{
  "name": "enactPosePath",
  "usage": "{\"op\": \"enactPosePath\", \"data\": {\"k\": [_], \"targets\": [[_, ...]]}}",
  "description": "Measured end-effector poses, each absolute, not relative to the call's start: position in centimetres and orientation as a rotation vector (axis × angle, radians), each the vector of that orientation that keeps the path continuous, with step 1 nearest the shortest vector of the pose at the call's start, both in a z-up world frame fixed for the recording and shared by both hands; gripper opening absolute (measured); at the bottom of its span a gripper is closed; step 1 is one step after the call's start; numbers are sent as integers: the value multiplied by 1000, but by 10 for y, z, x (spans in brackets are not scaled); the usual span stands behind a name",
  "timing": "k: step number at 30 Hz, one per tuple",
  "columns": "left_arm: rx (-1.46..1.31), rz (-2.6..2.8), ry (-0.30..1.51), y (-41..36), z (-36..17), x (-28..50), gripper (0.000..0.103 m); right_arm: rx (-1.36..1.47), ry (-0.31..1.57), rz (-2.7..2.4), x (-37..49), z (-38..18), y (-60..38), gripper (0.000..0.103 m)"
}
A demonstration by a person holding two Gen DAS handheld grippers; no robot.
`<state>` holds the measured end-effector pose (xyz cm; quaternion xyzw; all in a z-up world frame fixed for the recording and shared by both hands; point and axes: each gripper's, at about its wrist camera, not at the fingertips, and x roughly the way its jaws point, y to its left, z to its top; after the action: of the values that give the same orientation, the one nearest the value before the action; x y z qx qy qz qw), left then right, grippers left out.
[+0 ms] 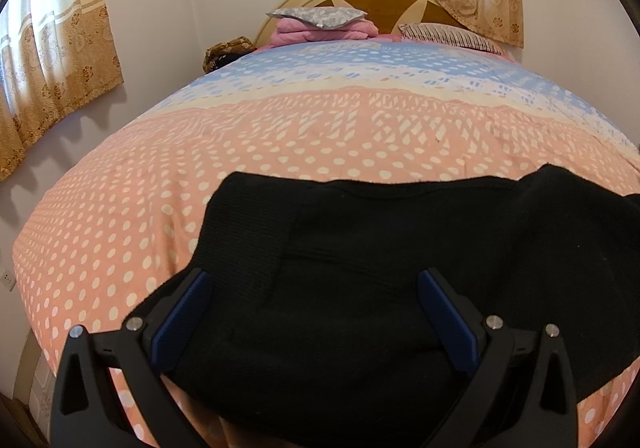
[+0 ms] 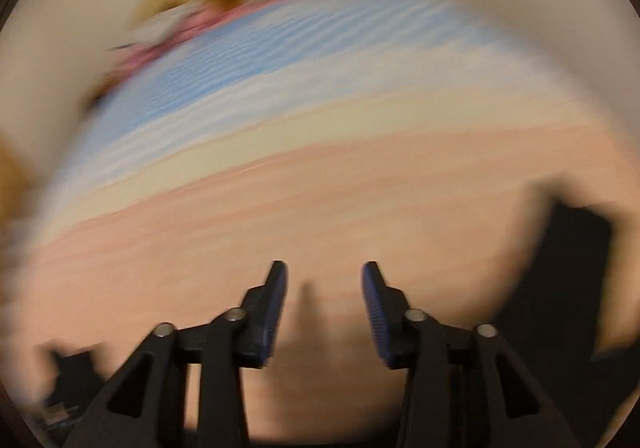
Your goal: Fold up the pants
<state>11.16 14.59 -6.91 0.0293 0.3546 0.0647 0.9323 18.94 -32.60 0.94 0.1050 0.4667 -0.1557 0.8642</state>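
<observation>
Where the left gripper (image 1: pixel 316 280) hangs with its blue-padded jaws spread wide, the pants (image 1: pixel 400 268) lie beneath and beyond them: black, knitted, softly ribbed, a broad folded slab near the bed's front edge. Nothing is pinched. The right gripper (image 2: pixel 324 272) is also released, jaws parted over bare bedspread (image 2: pixel 280 208) (its view is badly smeared), dark blurred shapes off to its sides. Farther off, the dotted pink cover turns cream, then blue; a pink folded pile (image 1: pixel 320 33), a striped pillow (image 1: pixel 448 36) and the curved wooden headboard (image 1: pixel 380 0) close the far end.
</observation>
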Motion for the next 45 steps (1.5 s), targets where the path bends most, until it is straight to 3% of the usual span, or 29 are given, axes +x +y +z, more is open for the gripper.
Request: {"op": "enactPosePath", "data": {"k": [1, 6, 10, 11, 13, 15, 27, 36, 41, 45], "targets": [[60, 134, 726, 146, -70, 112, 103, 182, 976, -433, 185, 11, -343, 69], [61, 139, 723, 146, -71, 112, 103, 266, 1053, -621, 185, -16, -420, 69], [64, 143, 718, 146, -71, 111, 103, 192, 1061, -632, 196, -31, -417, 68], [65, 144, 717, 146, -71, 111, 103, 187, 1057, -630, 198, -33, -419, 63], [65, 146, 717, 146, -71, 111, 103, 213, 1047, -642, 195, -32, -426, 19], [67, 148, 714, 146, -71, 109, 103, 257, 1026, -633, 183, -27, -438, 7], [66, 148, 714, 146, -71, 107, 103, 801, 529, -405, -26, 37, -499, 6], [65, 146, 715, 147, -71, 107, 103, 1027, 603, -501, -116, -39, -526, 7], [68, 147, 719, 145, -70, 108, 103, 1021, 585, -582, -126, -25, -532, 10], [80, 166, 731, 142, -63, 107, 103, 802, 534, -756, -139, 18, -517, 11]]}}
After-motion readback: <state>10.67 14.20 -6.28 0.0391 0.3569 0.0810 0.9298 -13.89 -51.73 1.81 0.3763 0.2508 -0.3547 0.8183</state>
